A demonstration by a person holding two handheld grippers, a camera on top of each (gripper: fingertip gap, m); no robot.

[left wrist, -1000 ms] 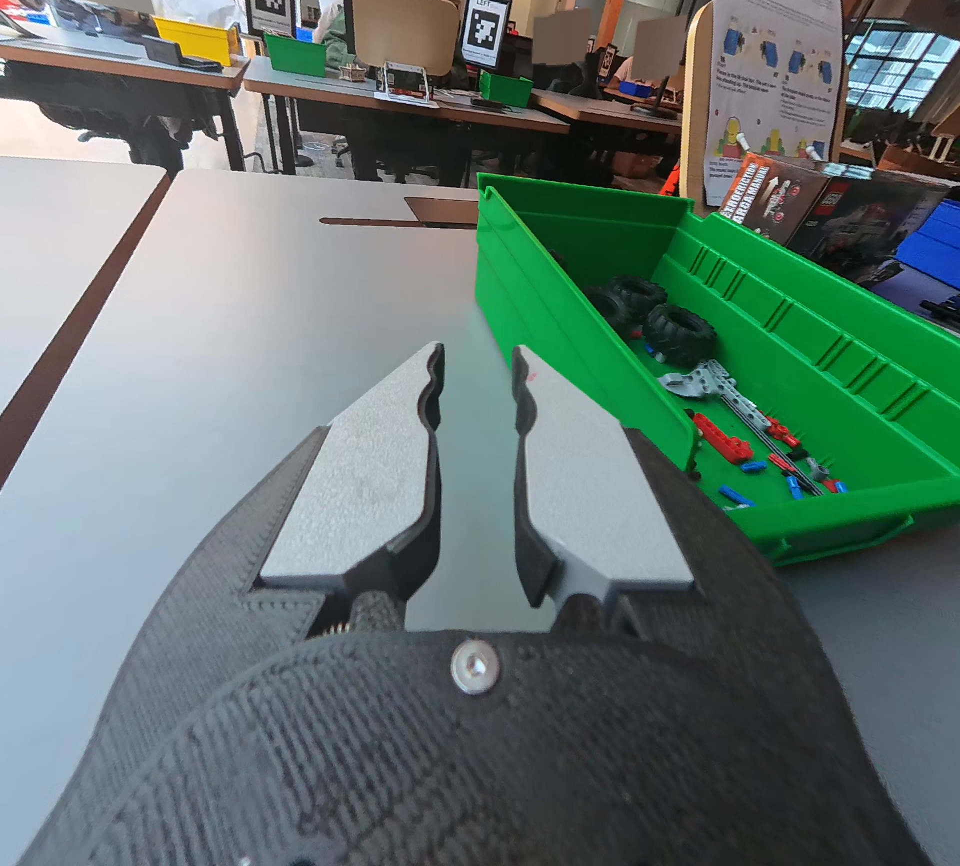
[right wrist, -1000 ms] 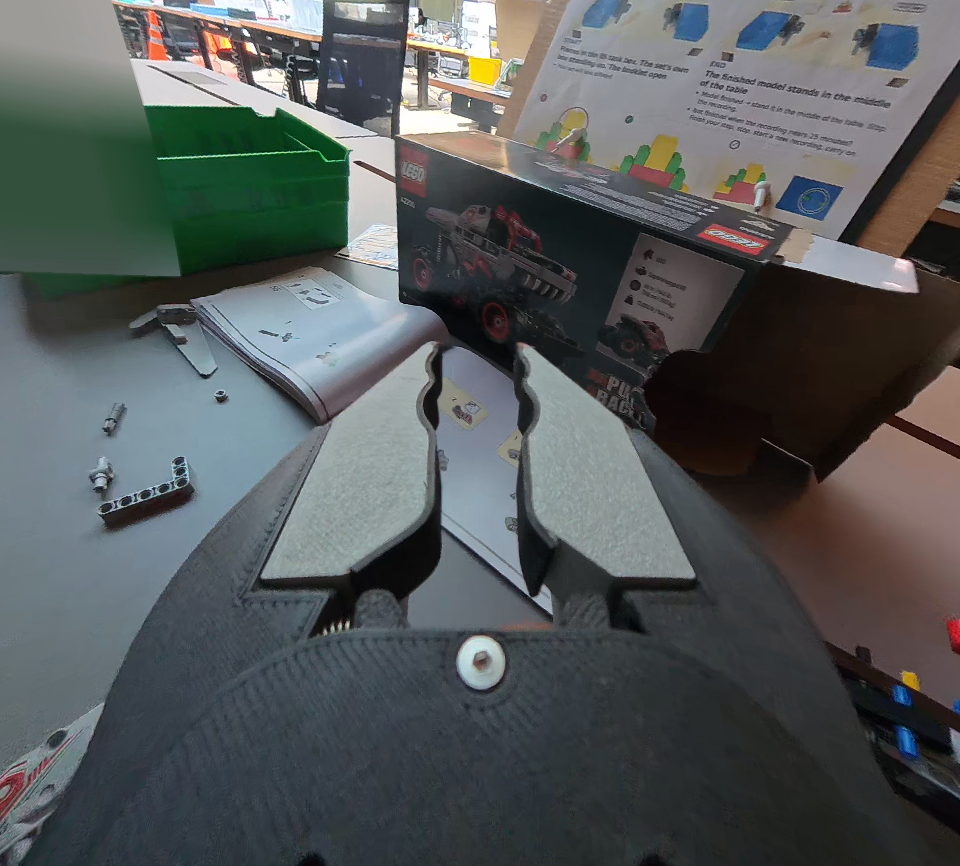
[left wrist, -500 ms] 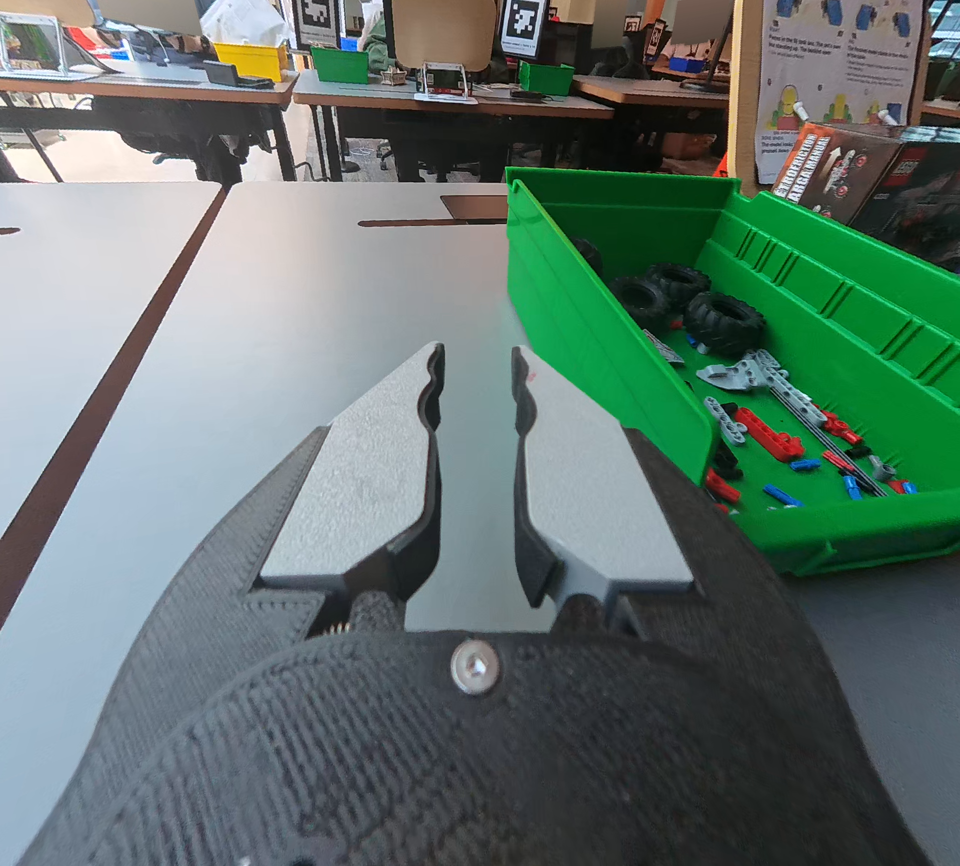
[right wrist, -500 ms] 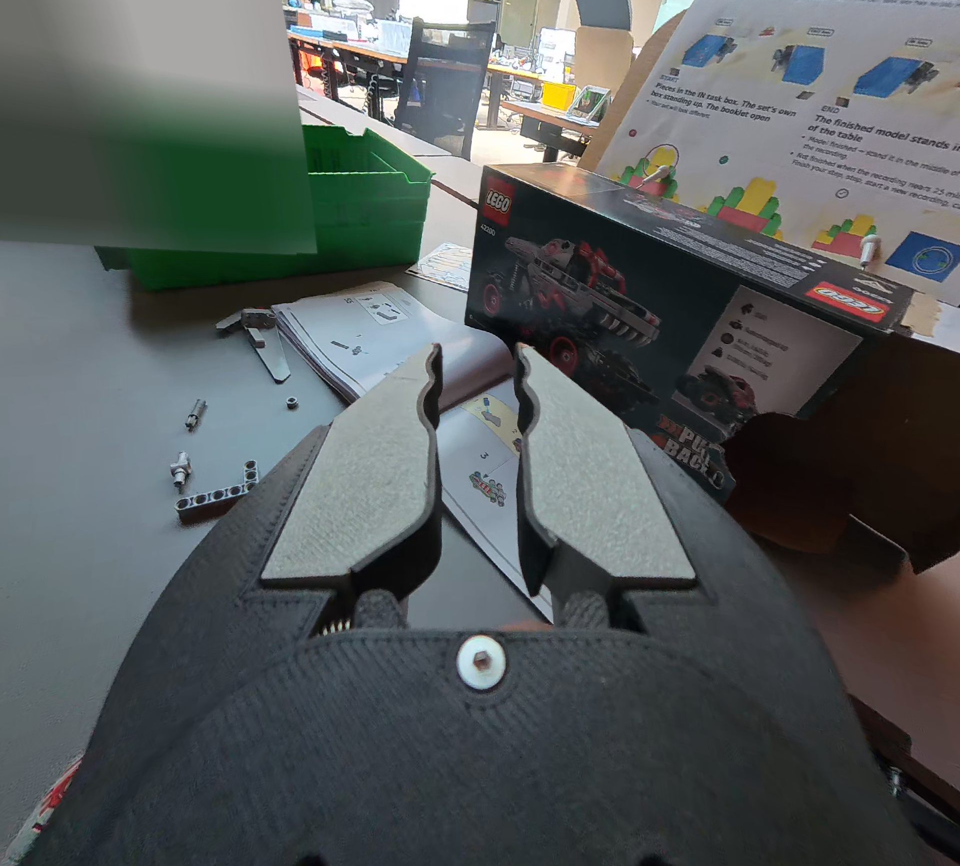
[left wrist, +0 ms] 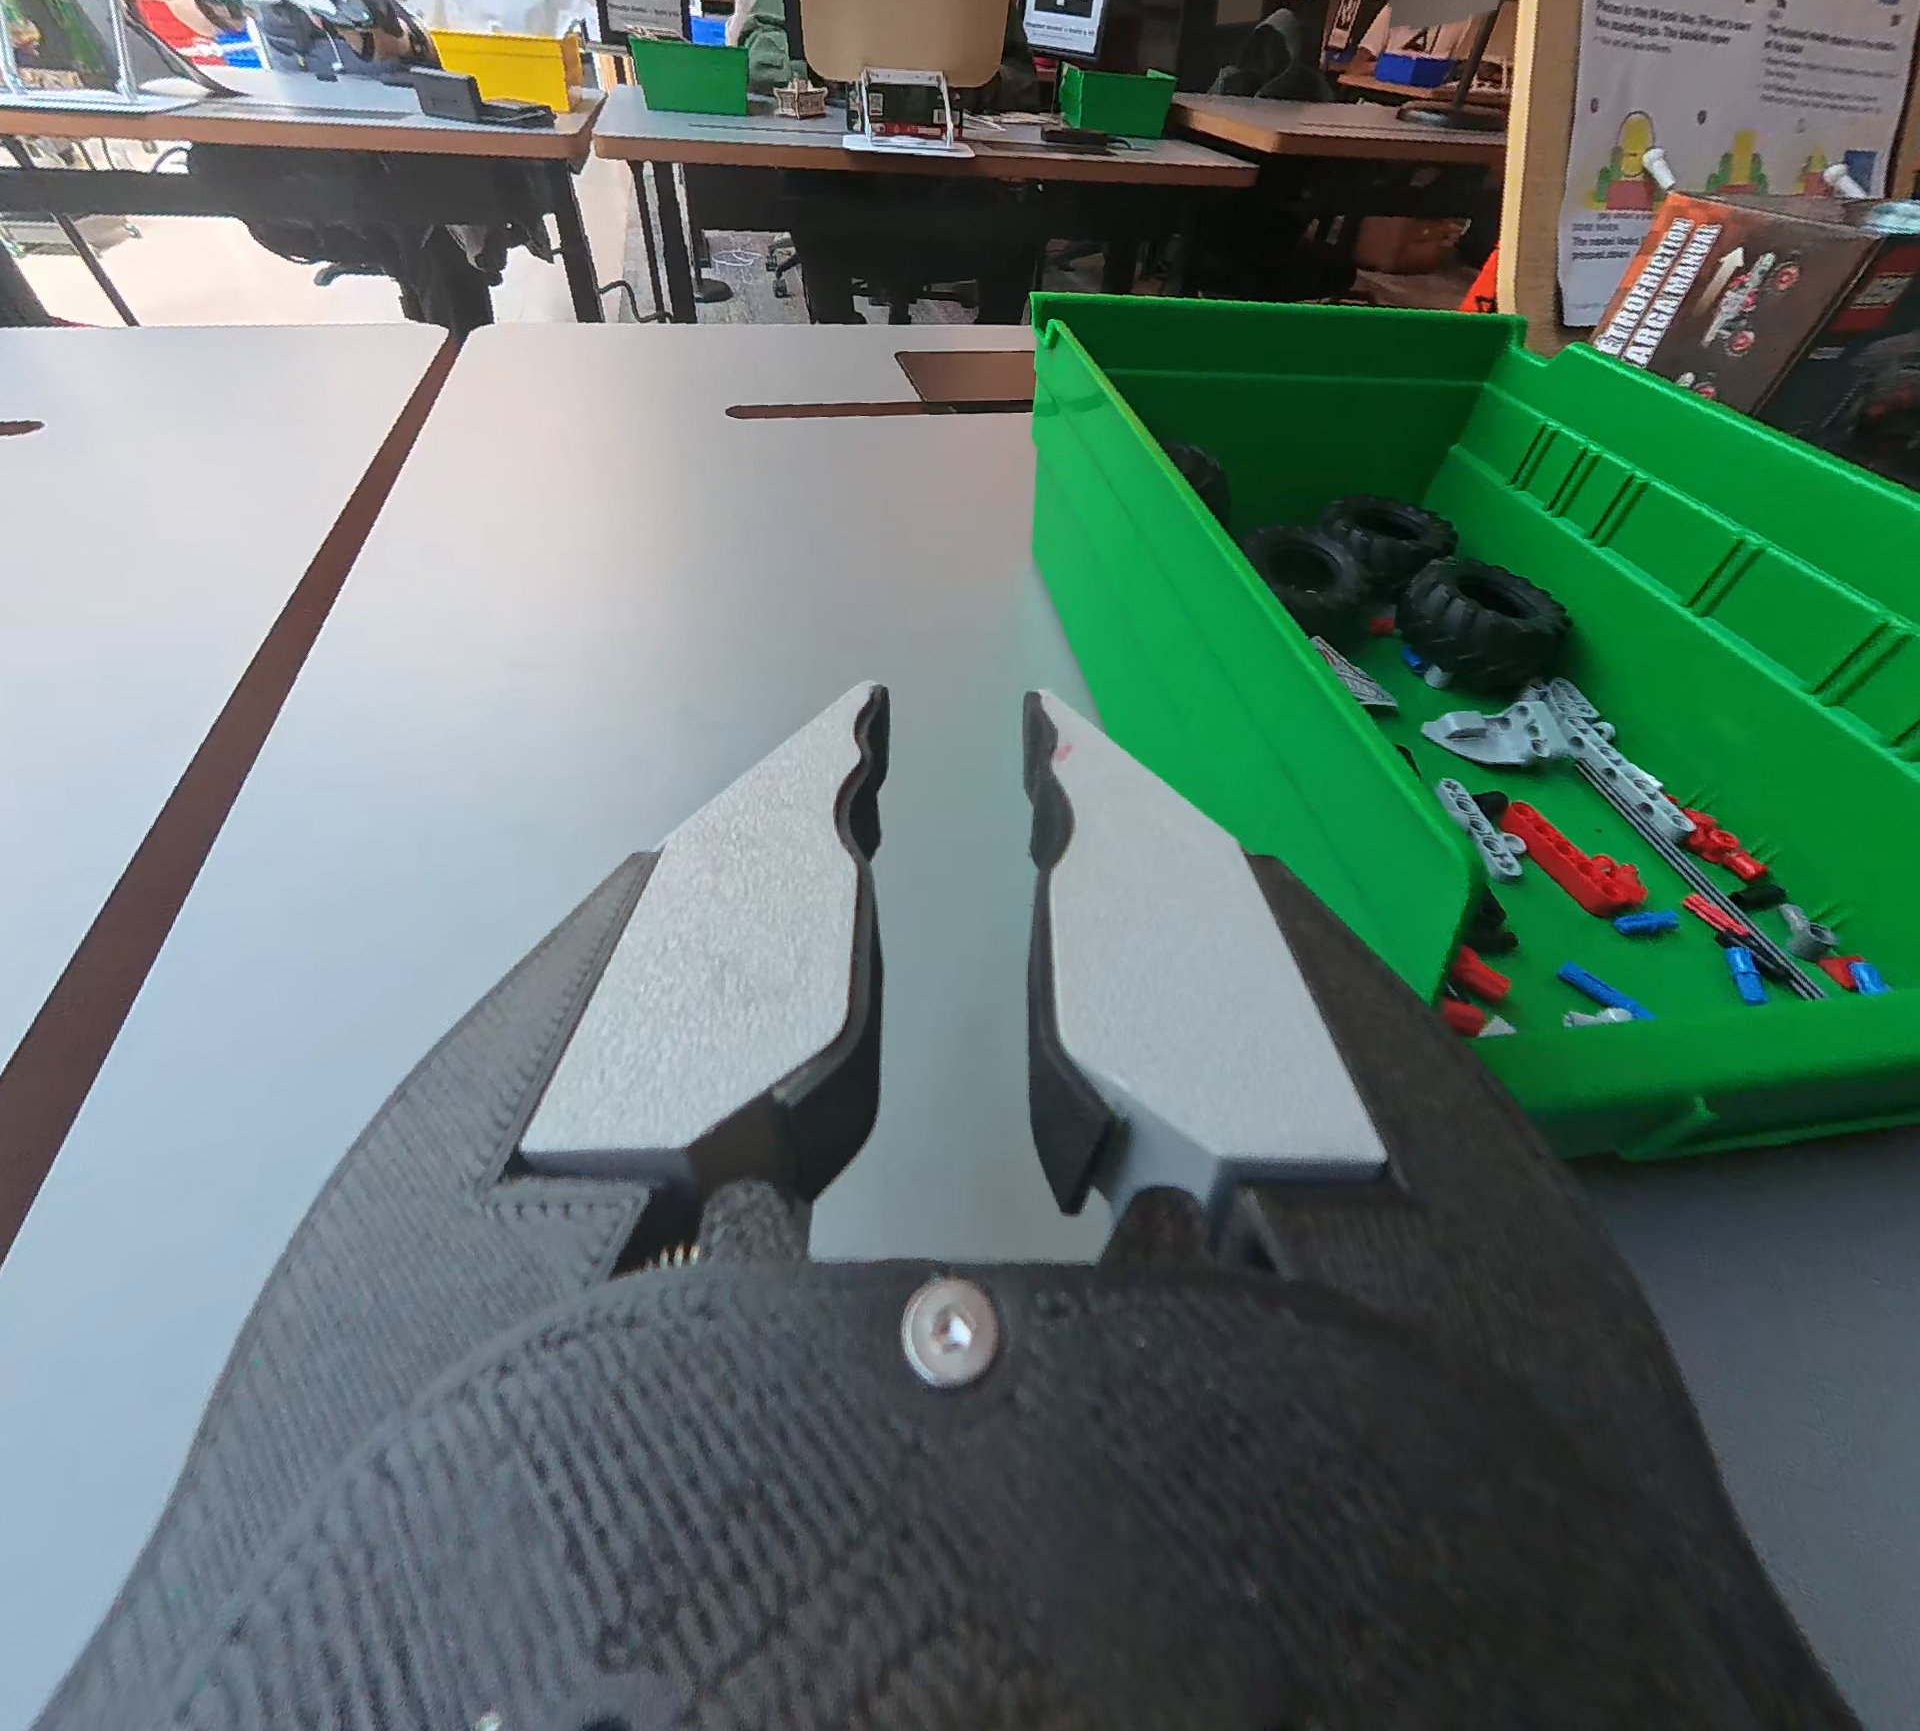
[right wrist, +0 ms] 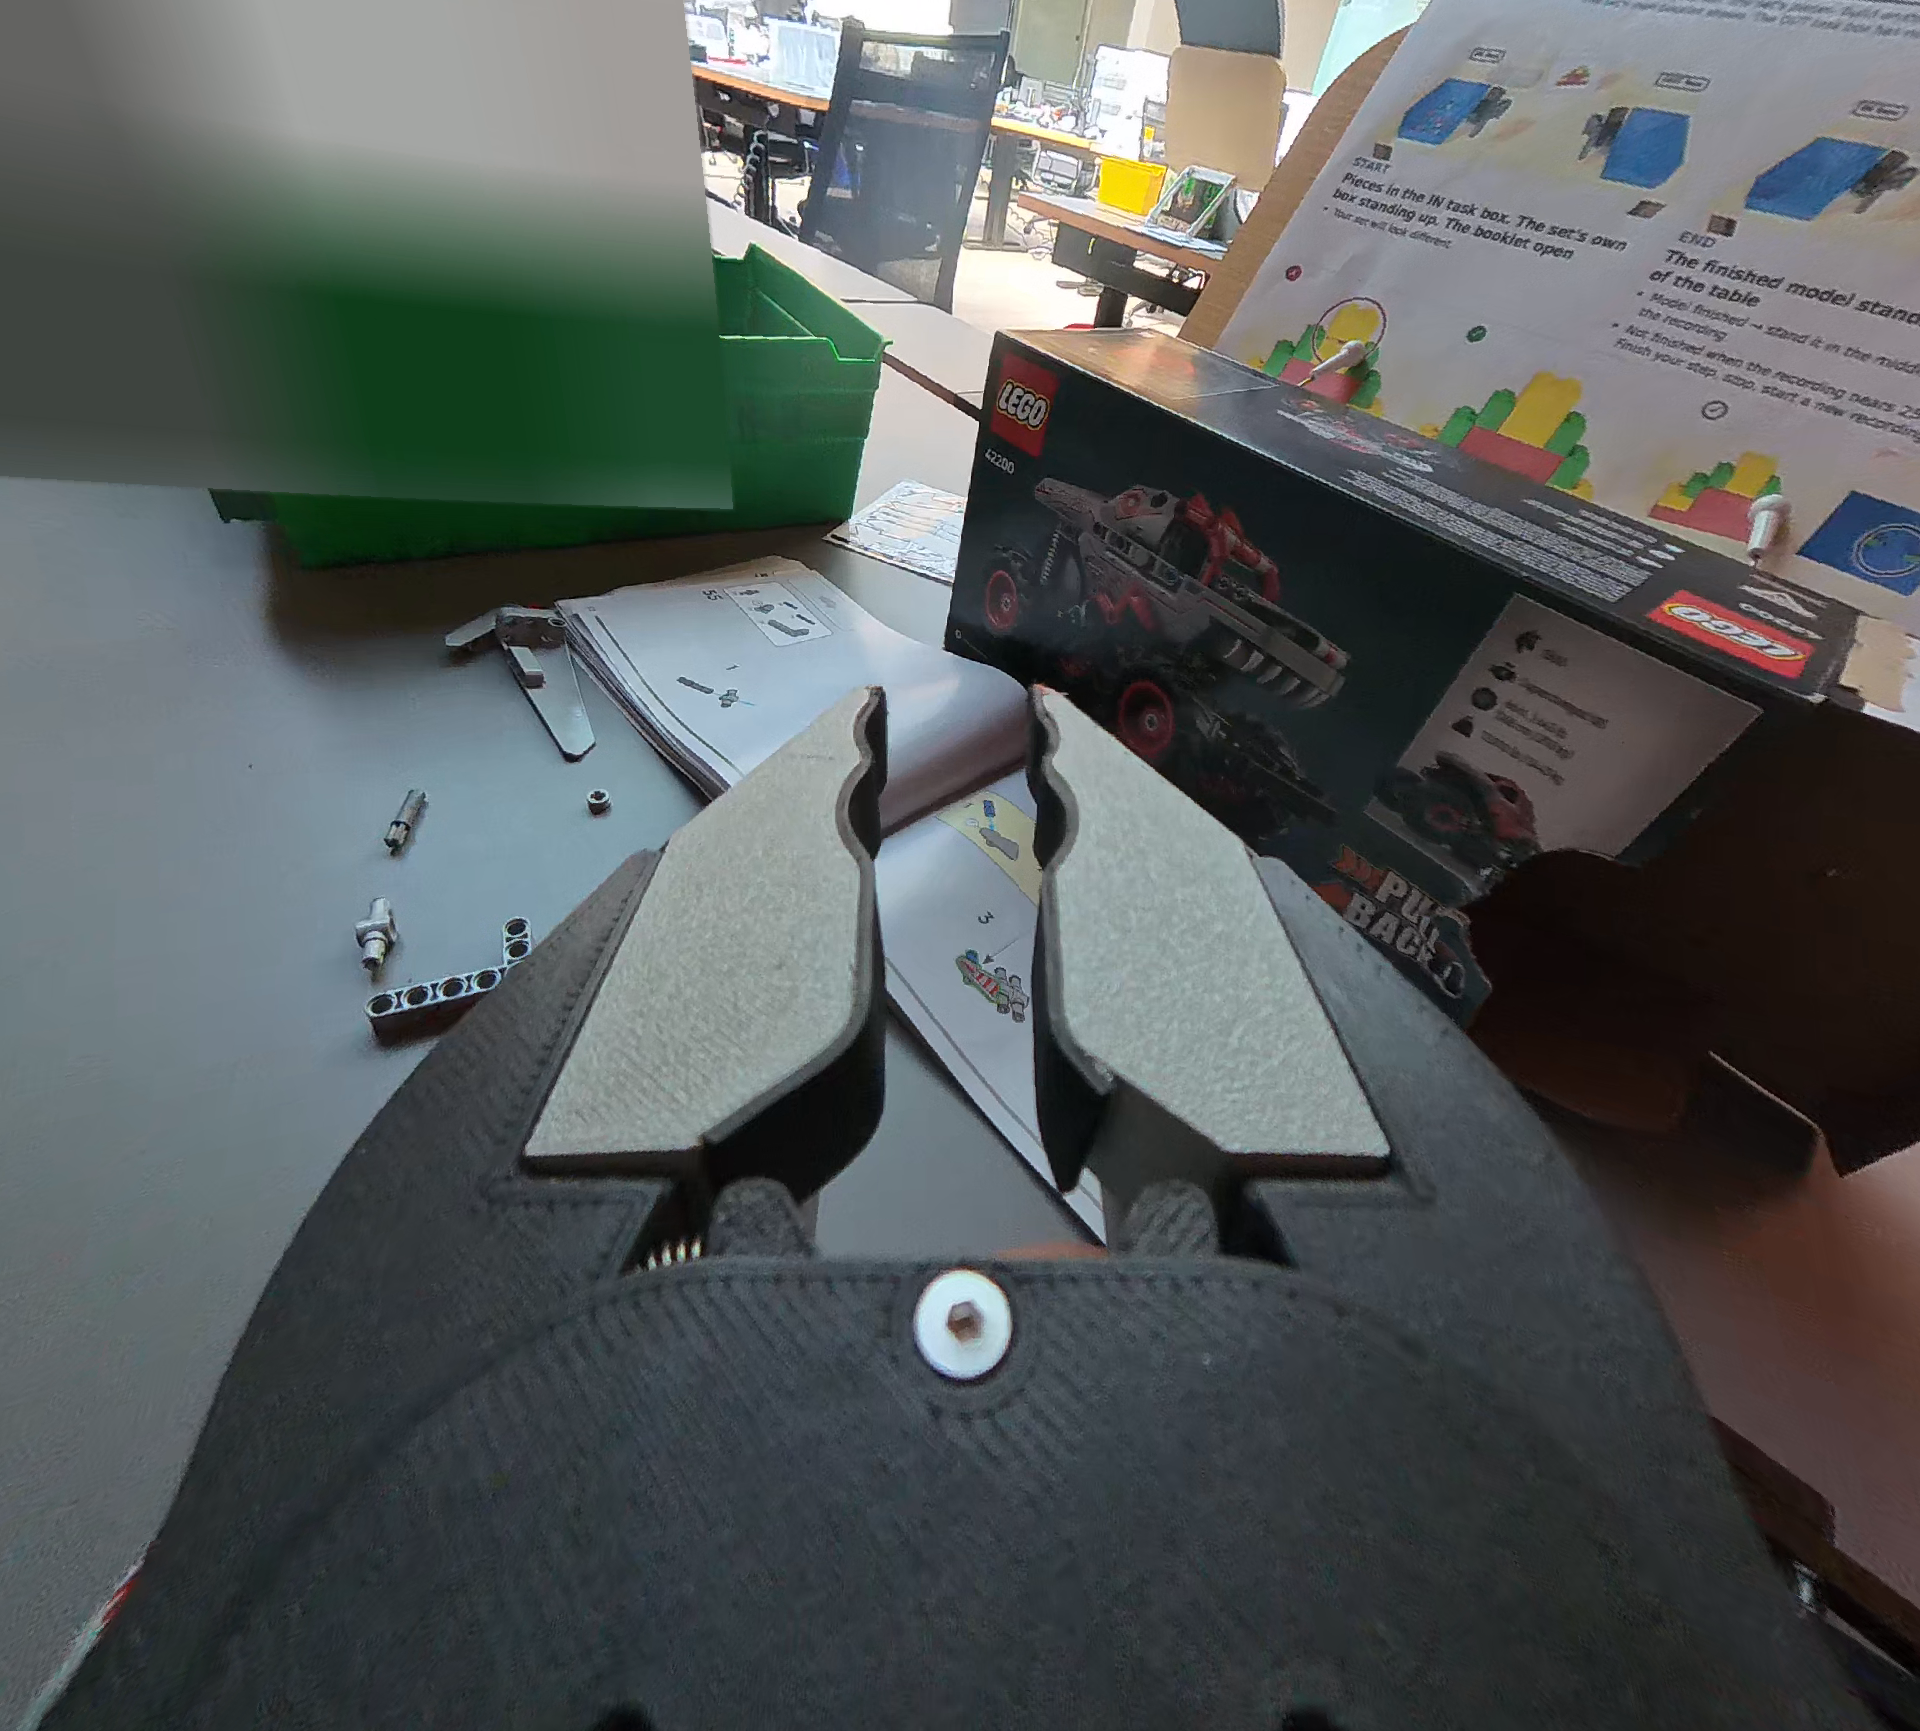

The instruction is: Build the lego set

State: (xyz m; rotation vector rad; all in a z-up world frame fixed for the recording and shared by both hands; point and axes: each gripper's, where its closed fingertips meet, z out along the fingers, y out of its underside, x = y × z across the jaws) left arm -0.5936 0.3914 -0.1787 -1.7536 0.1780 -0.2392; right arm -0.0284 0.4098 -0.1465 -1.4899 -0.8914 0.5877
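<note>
Left view: the left tongs (left wrist: 956, 746), narrowly parted and empty, have swung toward the green bin (left wrist: 1226, 673), now showing more parts (tyres (left wrist: 1481, 621) too).

Right view: the right tongs (right wrist: 956, 746), equally narrow and empty, have drawn nearer the booklet (right wrist: 748, 653) and loose pieces (right wrist: 447, 990) on the bench (right wrist: 156, 798); building has barely begun.

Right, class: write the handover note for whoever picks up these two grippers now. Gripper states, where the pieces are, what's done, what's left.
Left gripper: open, empty, above bare table beside the green bin.
Right gripper: open, empty, over the open instruction booklet.
Bin holds black tyres, red, blue and grey pieces.
On the table left of the booklet: grey L-shaped beam, two small pins, a flat grey part. Set box stands behind.
Done: a few parts laid out, nothing visibly joined.
Left: practically the whole build.
</note>
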